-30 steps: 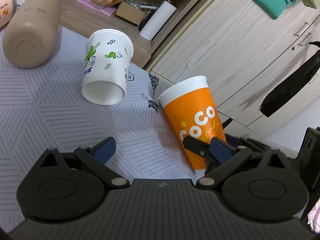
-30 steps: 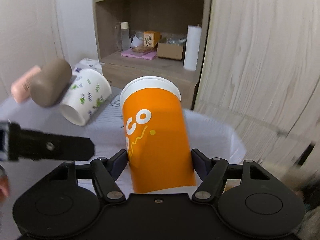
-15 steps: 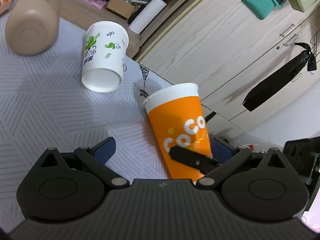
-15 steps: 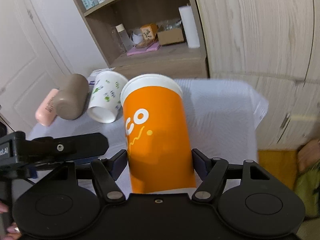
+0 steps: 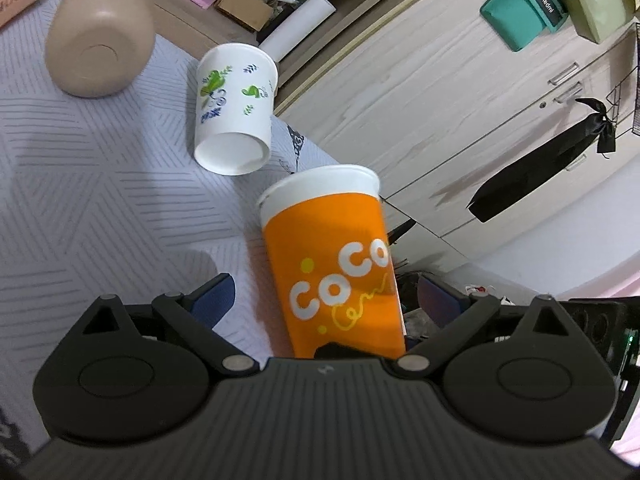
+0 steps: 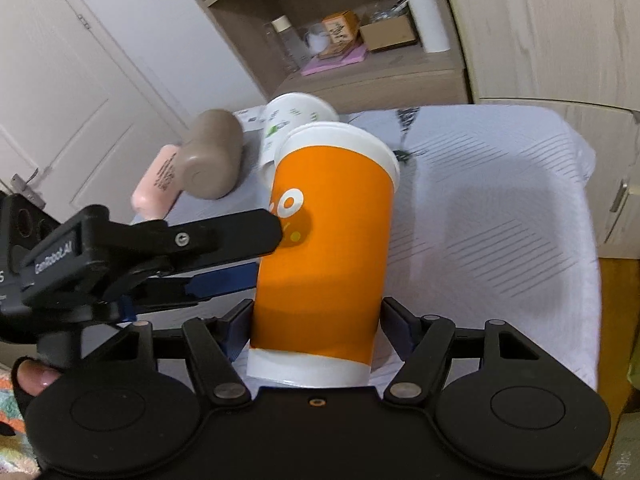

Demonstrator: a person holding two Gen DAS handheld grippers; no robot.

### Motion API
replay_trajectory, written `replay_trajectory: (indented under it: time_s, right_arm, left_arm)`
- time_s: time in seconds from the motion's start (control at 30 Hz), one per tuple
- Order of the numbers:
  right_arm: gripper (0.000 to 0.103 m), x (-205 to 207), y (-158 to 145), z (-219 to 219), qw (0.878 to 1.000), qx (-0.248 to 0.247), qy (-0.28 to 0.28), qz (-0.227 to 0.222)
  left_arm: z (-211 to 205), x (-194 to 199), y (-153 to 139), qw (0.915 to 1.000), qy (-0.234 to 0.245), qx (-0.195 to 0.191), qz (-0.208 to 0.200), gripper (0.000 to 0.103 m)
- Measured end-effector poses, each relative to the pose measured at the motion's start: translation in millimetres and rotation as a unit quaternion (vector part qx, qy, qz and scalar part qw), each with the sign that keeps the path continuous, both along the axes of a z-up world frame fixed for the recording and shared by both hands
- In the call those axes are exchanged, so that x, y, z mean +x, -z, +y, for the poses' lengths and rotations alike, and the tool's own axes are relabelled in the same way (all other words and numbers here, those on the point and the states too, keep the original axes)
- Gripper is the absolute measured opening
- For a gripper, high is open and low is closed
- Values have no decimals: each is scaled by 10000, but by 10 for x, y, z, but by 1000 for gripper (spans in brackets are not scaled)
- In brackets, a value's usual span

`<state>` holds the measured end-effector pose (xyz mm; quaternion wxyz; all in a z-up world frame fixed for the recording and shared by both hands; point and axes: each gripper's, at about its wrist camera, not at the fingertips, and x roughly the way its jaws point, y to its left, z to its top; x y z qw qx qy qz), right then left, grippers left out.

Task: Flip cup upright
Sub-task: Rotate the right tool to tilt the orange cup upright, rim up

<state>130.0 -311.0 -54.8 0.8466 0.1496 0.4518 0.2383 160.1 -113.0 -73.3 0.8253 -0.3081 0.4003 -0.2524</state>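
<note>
Gripping the orange cup [image 6: 324, 264] near its base, the right hand-held gripper [image 6: 316, 322] holds it tilted; the left hand-held gripper [image 5: 324, 300] spreads wide around it.

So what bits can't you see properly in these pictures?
- Orange cup: its bottom end is hidden behind the camera mount in the left wrist view.
- White leafy cup: mostly hidden behind the orange cup in the right wrist view.
- Pink bottle: label blurred, unreadable.
</note>
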Motion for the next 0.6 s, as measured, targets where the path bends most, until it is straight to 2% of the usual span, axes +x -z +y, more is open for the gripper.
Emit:
replay_trajectory:
  time_s: [0.13,0.4,0.6]
  right_arm:
    - [73,-10,26,160,9994,204,-192,196]
    - [73,-52,98,512,9960,451,-606,484]
    - [75,4,145,697,9922,500,-944,636]
  left_arm:
    - [161,-90,-26,9999,-62,125,-95,96]
    - [509,-202,-47,9996,-7,269,14,75]
    - [637,-273,-73,9982,5,591,-24,74]
